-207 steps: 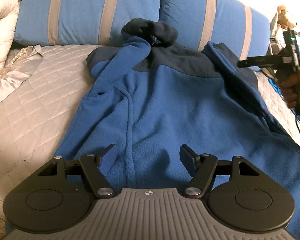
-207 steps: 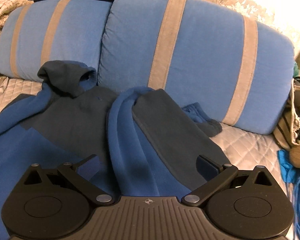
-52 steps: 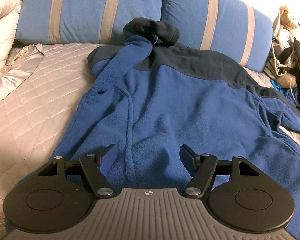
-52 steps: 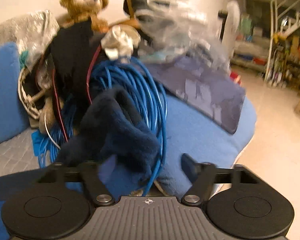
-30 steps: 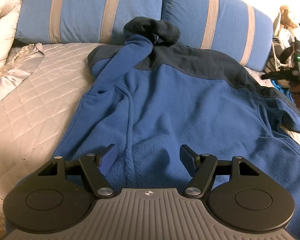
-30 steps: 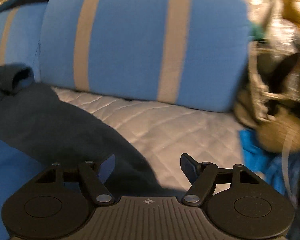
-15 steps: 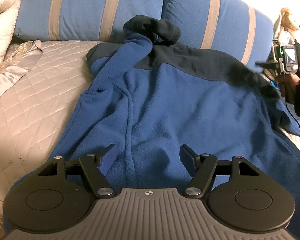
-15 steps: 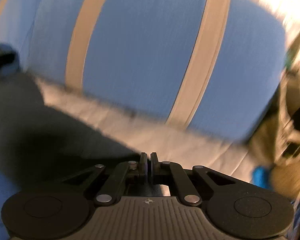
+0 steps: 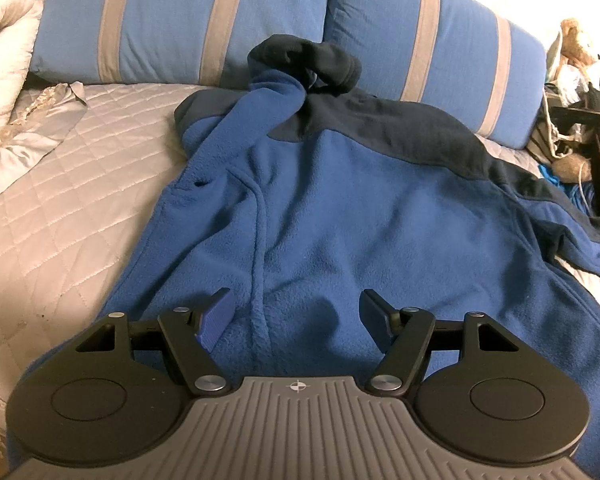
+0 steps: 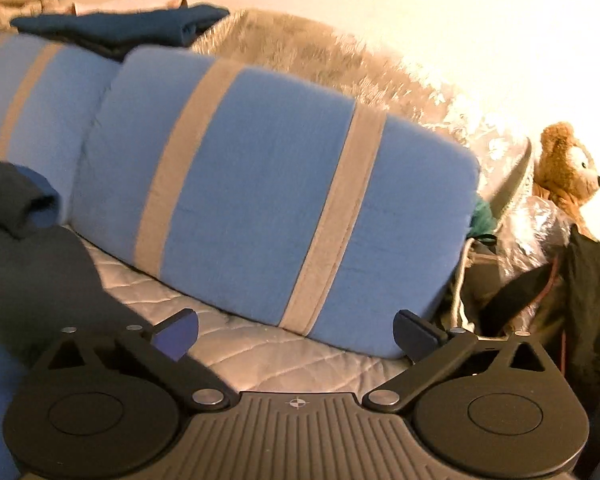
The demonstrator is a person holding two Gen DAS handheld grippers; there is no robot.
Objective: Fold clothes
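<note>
A blue fleece hoodie (image 9: 360, 216) with navy shoulders lies spread on the quilted bed, its navy hood (image 9: 308, 60) bunched against the pillows. Its left sleeve is folded in over the body; its right sleeve (image 9: 580, 232) trails off to the right. My left gripper (image 9: 294, 312) hovers open just above the hoodie's lower part, holding nothing. In the right wrist view my right gripper (image 10: 296, 332) is open and empty above the bedcover, with the hoodie's navy shoulder (image 10: 32, 276) at its left.
Two blue pillows with grey stripes (image 9: 188, 20) (image 10: 276, 216) stand at the head of the bed. A white duvet (image 9: 4, 64) lies at the left. A teddy bear (image 10: 564, 172), bags and blue cable (image 9: 560, 176) crowd the right side. Folded navy clothes (image 10: 120, 30) rest atop the pillows.
My right gripper was shut half a second ago and now stands open; it has risen and tilted up toward the pillow. The left gripper has stayed in place.
</note>
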